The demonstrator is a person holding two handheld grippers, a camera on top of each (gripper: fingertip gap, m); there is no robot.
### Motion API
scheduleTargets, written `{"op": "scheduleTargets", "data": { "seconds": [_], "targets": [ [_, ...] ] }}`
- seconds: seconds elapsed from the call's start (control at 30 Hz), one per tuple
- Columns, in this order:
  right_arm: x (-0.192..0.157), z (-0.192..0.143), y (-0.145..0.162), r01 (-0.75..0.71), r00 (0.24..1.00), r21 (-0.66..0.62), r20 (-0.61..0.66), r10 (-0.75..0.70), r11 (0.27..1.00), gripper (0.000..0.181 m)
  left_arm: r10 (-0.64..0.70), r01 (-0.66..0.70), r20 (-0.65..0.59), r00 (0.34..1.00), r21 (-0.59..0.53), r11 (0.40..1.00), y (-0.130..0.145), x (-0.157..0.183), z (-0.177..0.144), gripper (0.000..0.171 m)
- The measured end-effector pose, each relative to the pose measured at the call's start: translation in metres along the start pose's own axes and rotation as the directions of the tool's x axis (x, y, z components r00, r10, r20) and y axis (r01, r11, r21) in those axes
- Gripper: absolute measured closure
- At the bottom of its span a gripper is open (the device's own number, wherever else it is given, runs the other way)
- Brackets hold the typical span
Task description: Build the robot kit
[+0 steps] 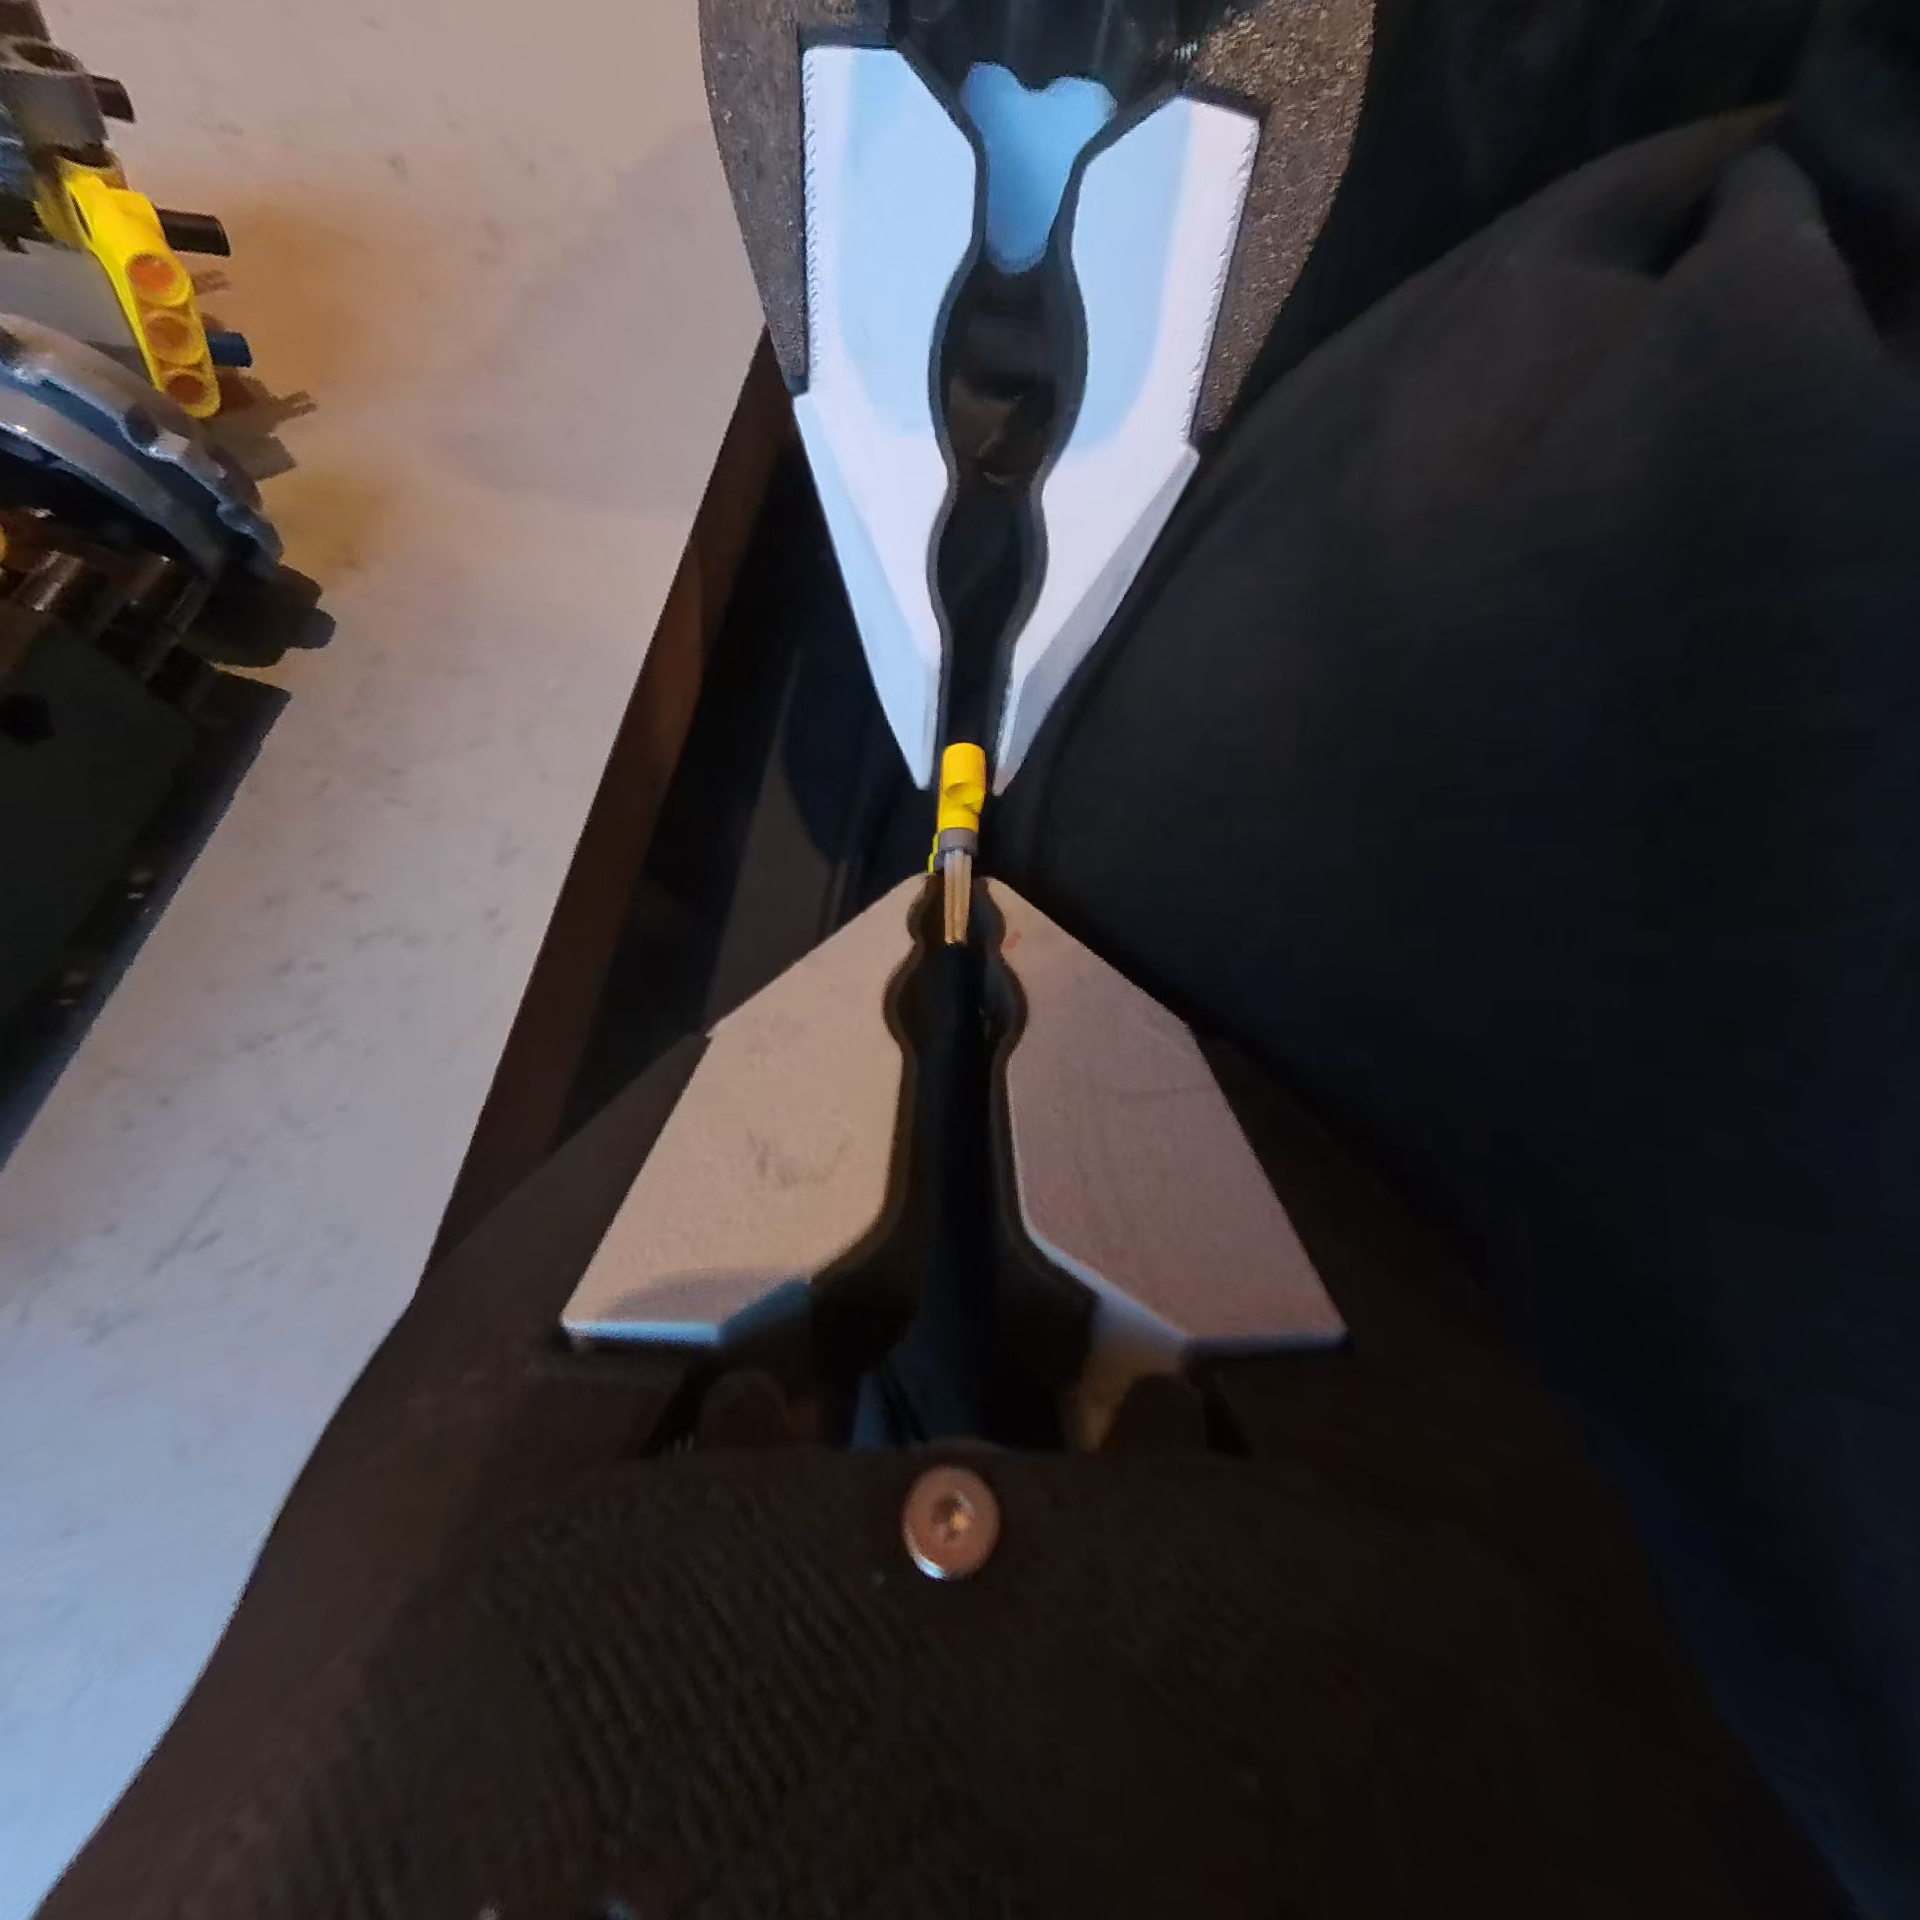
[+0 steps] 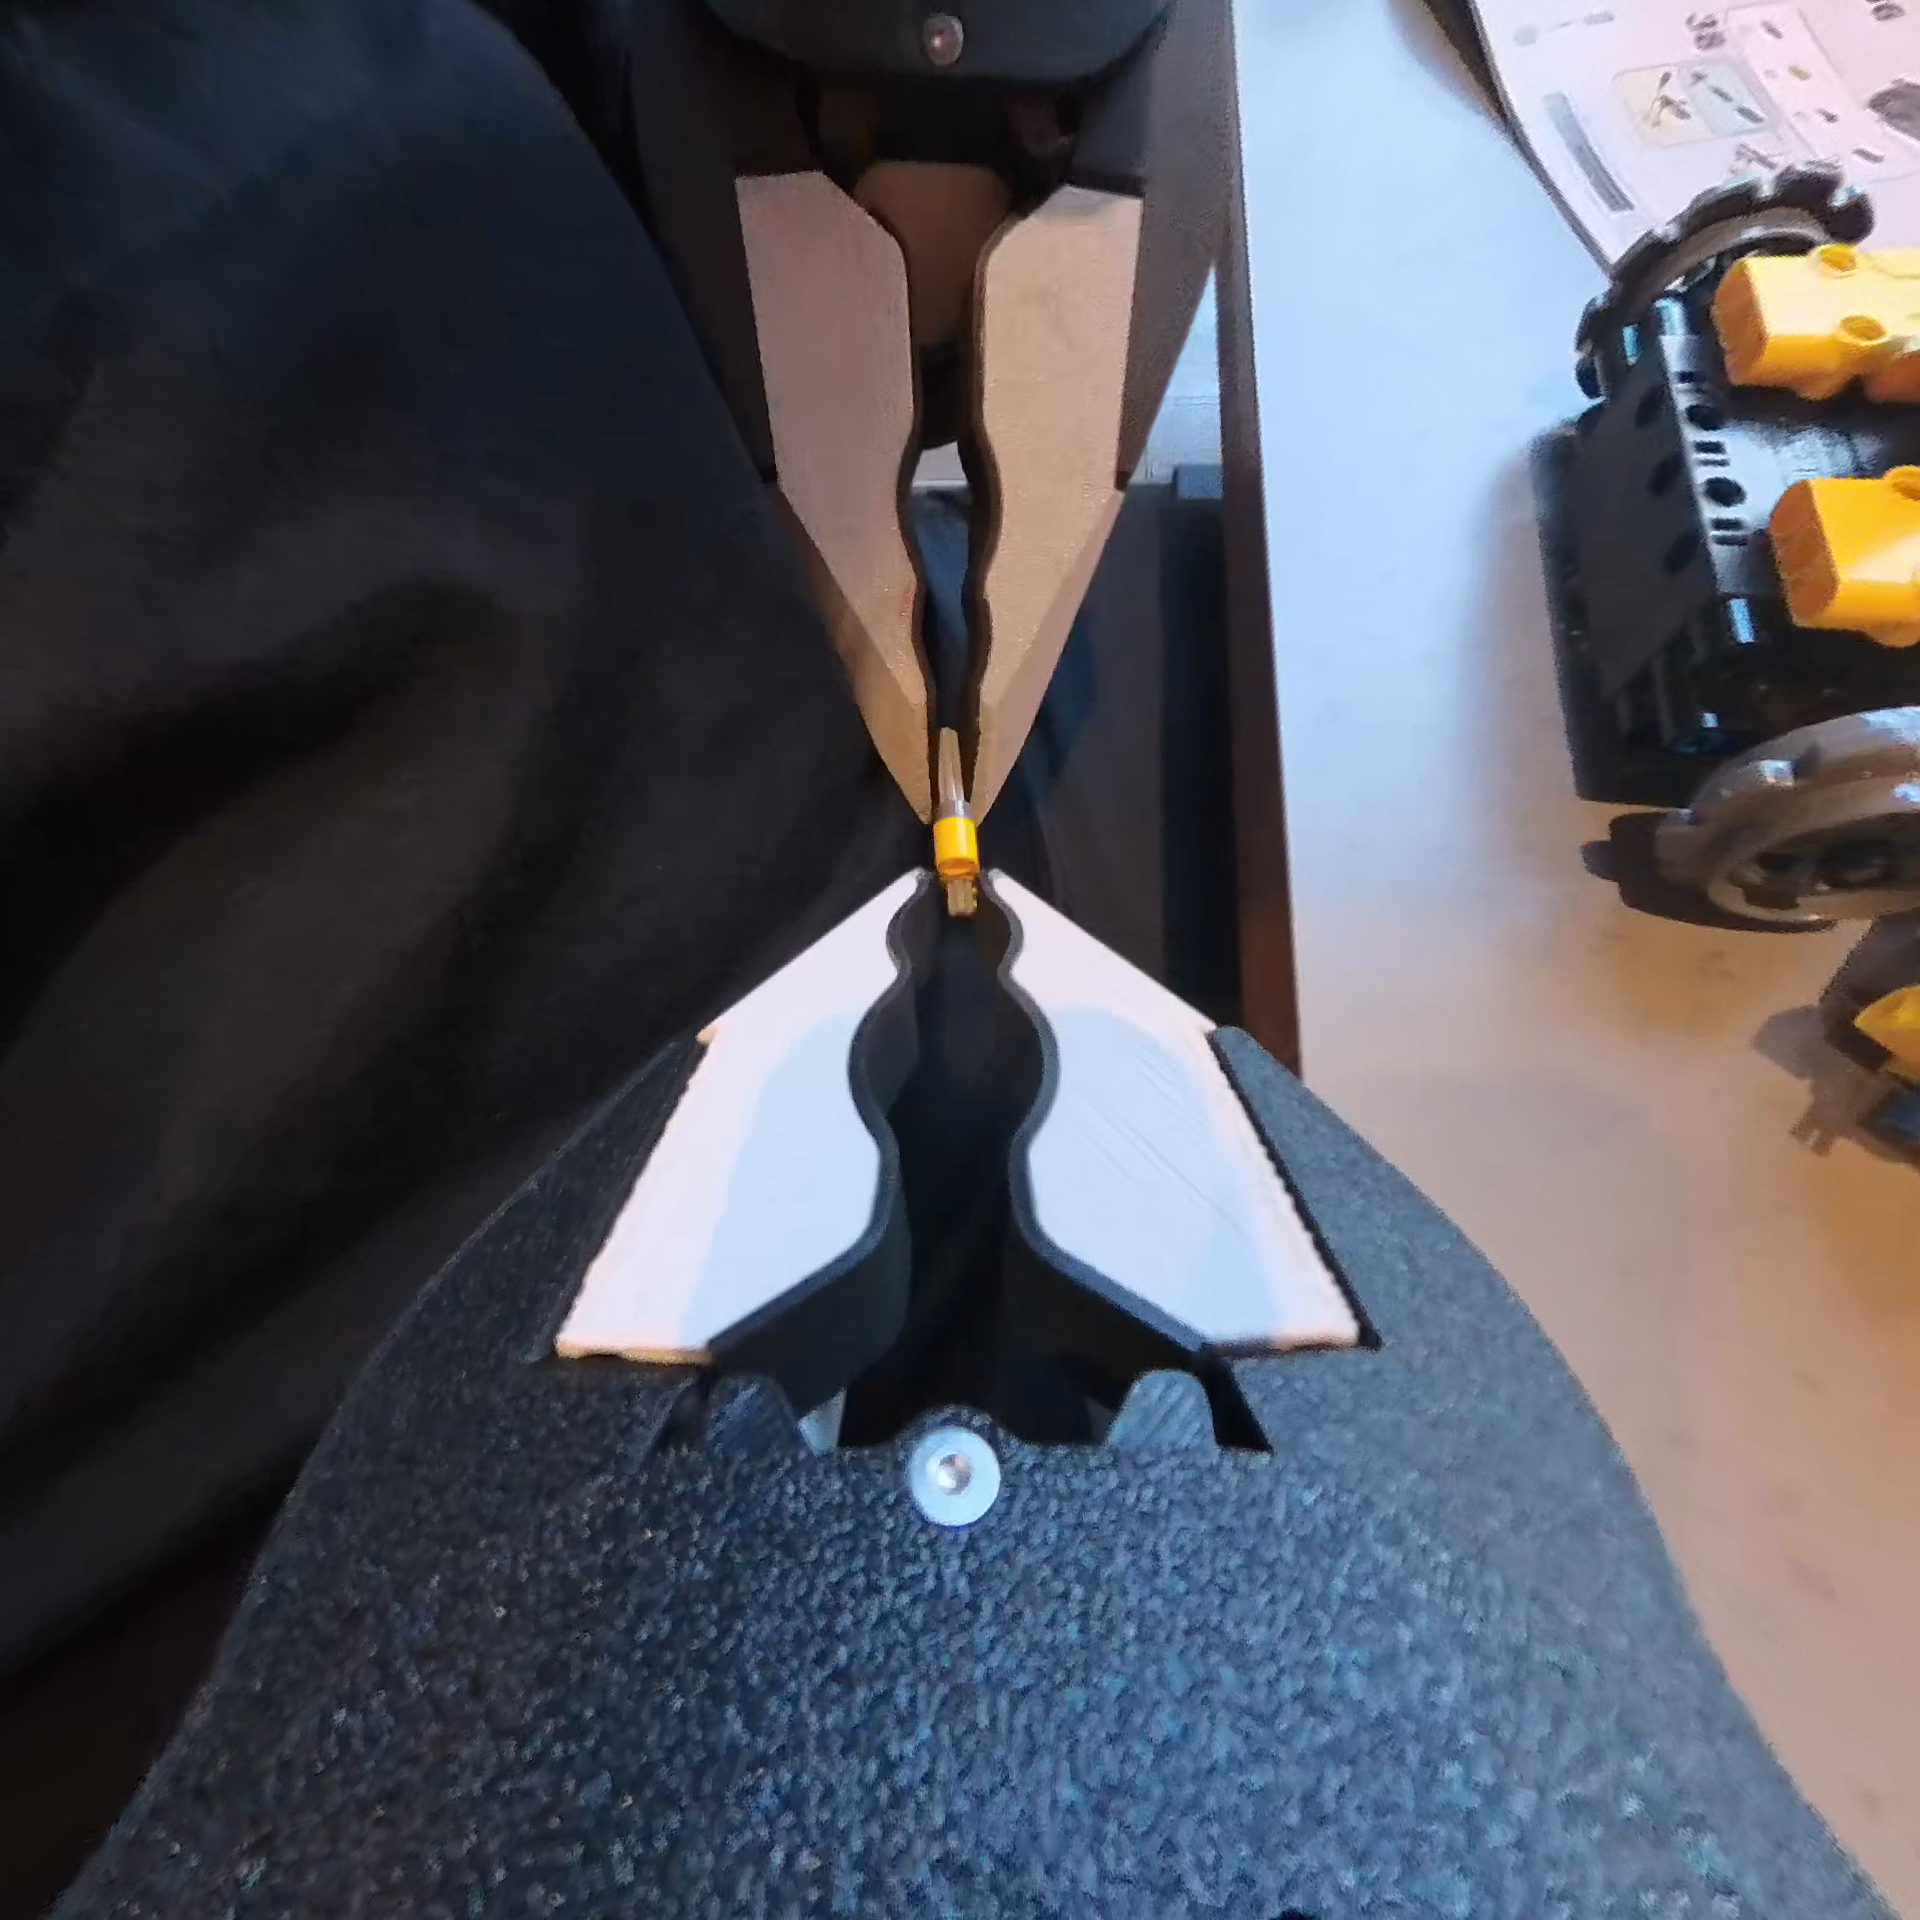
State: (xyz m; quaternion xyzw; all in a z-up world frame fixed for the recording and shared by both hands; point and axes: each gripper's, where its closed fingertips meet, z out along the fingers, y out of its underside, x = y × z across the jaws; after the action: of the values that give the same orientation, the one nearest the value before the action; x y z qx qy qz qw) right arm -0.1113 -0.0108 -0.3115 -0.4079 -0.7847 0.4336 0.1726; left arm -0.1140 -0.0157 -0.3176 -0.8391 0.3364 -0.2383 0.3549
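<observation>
Two grippers meet tip to tip off the table edge, sharing one small peg.

The left gripper point(image 1: 958, 914) pinches the grey pin point(image 1: 957, 902); the right gripper point(image 2: 954, 894) pinches the far end beyond the yellow sleeve point(image 2: 955, 835), probably to steady both halves. Only the right view shows the printed sheet point(image 2: 1683, 104) beside the toy vehicle point(image 2: 1745, 540); the left shows just its corner on the table point(image 1: 436, 623).

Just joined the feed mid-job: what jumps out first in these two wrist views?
The two grippers meet tip to tip in mid-air, off the table edge over dark cloth. The left gripper pinches a grey axle, and the right gripper pinches the yellow bush on it. A black-and-yellow brick vehicle sits on the pale table, with an instruction sheet behind it.
</observation>
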Motion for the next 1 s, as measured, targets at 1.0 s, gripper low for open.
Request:
{"op": "scheduleTargets", "data": {
  "seconds": [1.0],
  "targets": [
    [0.006, -0.005, -0.002, -0.076, 0.997, 0.079, -0.005, 0.077, 0.994, 0.174, -0.016, 0.014, 0.015, 1.0, 0.11, 0.994, -0.002, -0.005, -0.004, 0.169]
  ]
}}
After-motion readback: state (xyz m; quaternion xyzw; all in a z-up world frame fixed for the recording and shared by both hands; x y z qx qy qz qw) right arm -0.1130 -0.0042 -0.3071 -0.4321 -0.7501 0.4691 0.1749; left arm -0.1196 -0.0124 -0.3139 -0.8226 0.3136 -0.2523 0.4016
